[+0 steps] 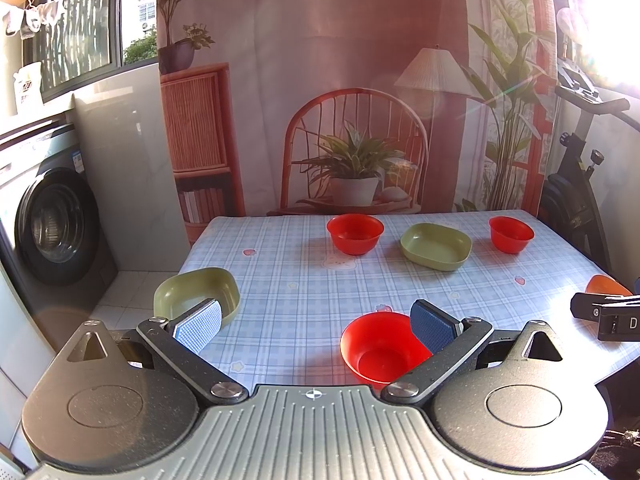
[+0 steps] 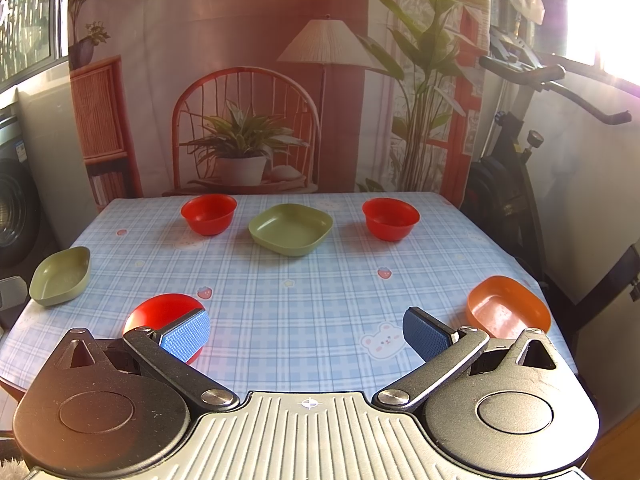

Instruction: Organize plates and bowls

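Note:
On the blue checked table (image 1: 304, 280) stand three red bowls, two green square plates and one orange plate. My left gripper (image 1: 316, 326) is open and empty; a near red bowl (image 1: 380, 350) sits by its right finger and a green plate (image 1: 192, 292) behind its left finger, at the table's left edge. Far off stand a red bowl (image 1: 355, 233), a green plate (image 1: 436, 246) and a red bowl (image 1: 511, 233). My right gripper (image 2: 306, 334) is open and empty, with the near red bowl (image 2: 160, 312) behind its left finger and the orange plate (image 2: 506, 306) at its right.
A washing machine (image 1: 52, 224) stands left of the table and an exercise bike (image 2: 516, 152) at the right. A printed backdrop (image 2: 248, 80) hangs behind the table's far edge. The right gripper's body (image 1: 608, 314) shows at the right edge of the left wrist view.

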Action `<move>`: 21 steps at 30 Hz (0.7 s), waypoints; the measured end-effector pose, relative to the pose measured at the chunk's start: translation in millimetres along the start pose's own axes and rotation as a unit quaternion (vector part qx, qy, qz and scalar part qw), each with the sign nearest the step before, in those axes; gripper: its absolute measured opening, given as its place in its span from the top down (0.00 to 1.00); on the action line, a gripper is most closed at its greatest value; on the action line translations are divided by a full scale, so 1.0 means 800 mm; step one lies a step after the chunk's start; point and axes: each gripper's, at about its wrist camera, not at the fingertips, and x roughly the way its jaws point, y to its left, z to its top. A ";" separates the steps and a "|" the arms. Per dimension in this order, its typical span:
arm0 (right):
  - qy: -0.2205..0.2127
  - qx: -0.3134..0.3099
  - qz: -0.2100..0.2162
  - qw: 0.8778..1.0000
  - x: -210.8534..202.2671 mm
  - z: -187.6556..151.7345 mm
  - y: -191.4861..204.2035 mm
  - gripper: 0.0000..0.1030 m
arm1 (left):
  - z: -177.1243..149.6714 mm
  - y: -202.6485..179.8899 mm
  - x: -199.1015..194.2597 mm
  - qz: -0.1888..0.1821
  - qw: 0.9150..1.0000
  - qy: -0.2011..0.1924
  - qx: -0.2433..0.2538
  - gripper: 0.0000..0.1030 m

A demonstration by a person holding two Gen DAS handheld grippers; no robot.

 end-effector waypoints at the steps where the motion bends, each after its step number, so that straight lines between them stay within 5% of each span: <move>1: 0.000 0.000 0.000 1.000 0.000 0.000 0.000 0.00 | 0.000 0.000 0.000 0.000 1.000 0.000 0.000 0.01; 13: 0.002 0.017 0.022 1.000 0.007 0.006 -0.008 0.00 | 0.004 0.003 0.003 -0.001 1.000 0.005 -0.001 0.01; 21: -0.055 0.028 0.064 0.996 0.007 0.063 -0.010 0.00 | 0.037 0.034 0.019 0.027 1.000 -0.013 -0.004 0.01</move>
